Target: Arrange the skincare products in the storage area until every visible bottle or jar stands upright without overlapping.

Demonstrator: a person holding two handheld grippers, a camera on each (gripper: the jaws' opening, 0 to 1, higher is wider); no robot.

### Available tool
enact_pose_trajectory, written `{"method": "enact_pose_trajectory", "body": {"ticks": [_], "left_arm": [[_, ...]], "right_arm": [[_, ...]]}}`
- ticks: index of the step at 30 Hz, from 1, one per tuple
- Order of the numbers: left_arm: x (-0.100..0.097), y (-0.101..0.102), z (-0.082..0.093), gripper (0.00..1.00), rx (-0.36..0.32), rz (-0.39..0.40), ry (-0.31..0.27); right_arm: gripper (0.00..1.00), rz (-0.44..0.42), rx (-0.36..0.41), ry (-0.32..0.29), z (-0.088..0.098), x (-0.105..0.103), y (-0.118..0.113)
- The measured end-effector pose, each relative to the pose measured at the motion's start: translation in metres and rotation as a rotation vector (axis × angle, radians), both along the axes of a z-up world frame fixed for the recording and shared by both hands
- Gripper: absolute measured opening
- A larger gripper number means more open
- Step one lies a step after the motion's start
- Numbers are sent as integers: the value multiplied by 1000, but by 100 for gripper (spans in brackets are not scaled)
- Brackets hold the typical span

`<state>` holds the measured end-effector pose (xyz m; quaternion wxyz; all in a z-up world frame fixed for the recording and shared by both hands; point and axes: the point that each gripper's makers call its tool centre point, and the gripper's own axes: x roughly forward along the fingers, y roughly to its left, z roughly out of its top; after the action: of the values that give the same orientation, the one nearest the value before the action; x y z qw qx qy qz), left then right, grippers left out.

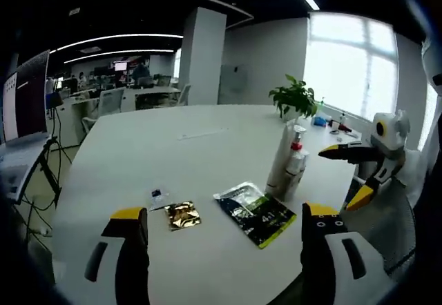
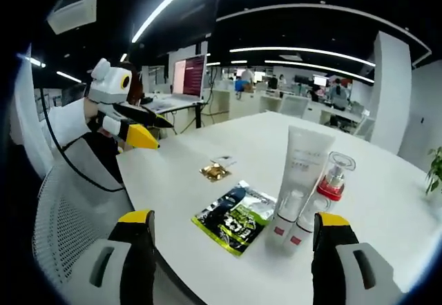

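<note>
1. The white tube [image 2: 301, 174] stands on its cap on the white table [image 2: 387, 201], at about 3 o'clock from the centre of the right gripper view. In the left gripper view the same tube [image 1: 281, 156] stands at about 2 o'clock from the centre.
2. I judge the tube light and soft-walled, so a hard squeeze can dent it or tip it. The low part near the cap looks the stiffest place to hold.
3. Just beside it, on its 3 o'clock side in the right gripper view, is a clear pump bottle [image 2: 330, 184] with a red collar, and a smaller white bottle [image 2: 297, 232] is in front. They are so close that I cannot tell if they touch. The clear bottle is probably hard and slippery, and a grip at the body under the collar seems best.
4. A flat green and black sachet [image 2: 233, 219] lies at 9 o'clock of the tube, thin and floppy; only its edge offers a hold.
5. Further away lie a small gold packet [image 2: 215, 172] and a small white packet [image 1: 157, 196].
6. The right gripper [image 2: 235, 246] is spread wide and holds nothing, near the table edge.
7. The left gripper [image 1: 224, 239] is also spread and empty, over the table on the sachet side.
</note>
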<state>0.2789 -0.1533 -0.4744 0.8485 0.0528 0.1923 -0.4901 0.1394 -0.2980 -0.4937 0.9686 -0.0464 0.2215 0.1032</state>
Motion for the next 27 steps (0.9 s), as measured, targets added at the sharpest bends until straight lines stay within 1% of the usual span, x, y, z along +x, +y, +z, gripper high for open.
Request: {"method": "enact_pose_trajectory", "body": {"ticks": [1, 3, 5, 7, 9, 11, 14, 15, 18, 21, 24, 27], "left_arm": [[5, -1, 0, 83, 9, 11, -13], [13, -7, -2, 78, 20, 4, -26], [19, -13, -6, 76, 24, 0, -14], [26, -19, -15, 75, 39, -5, -3], [31, -23, -25, 71, 66, -4, 3], [35, -26, -31, 67, 76, 1, 18], [41, -33, -42, 65, 82, 14, 58], [43, -35, -45, 64, 95, 21, 67], [50, -39, -53, 60, 125, 18, 55], [61, -40, -69, 58, 165, 34, 70], [70, -43, -80, 55, 190, 47, 81], [75, -47, -92, 57, 224, 55, 81]], "right_arm": [[100, 2, 3, 0, 0, 0, 1], [100, 3, 18, -8, 2, 1, 3], [100, 5, 27, -11, 3, 1, 4], [100, 8, 19, -15, 4, 1, 5], [100, 7, 21, -18, 5, 0, 6], [100, 7, 23, -16, 4, 0, 6], [100, 12, 18, -9, 3, -1, 7], [100, 13, 18, -7, 3, -1, 8], [100, 15, 15, -5, 3, 0, 8], [100, 21, 12, -4, 3, 1, 9], [100, 25, 12, -8, 4, 1, 10], [100, 25, 11, -10, 4, 1, 11]]}}
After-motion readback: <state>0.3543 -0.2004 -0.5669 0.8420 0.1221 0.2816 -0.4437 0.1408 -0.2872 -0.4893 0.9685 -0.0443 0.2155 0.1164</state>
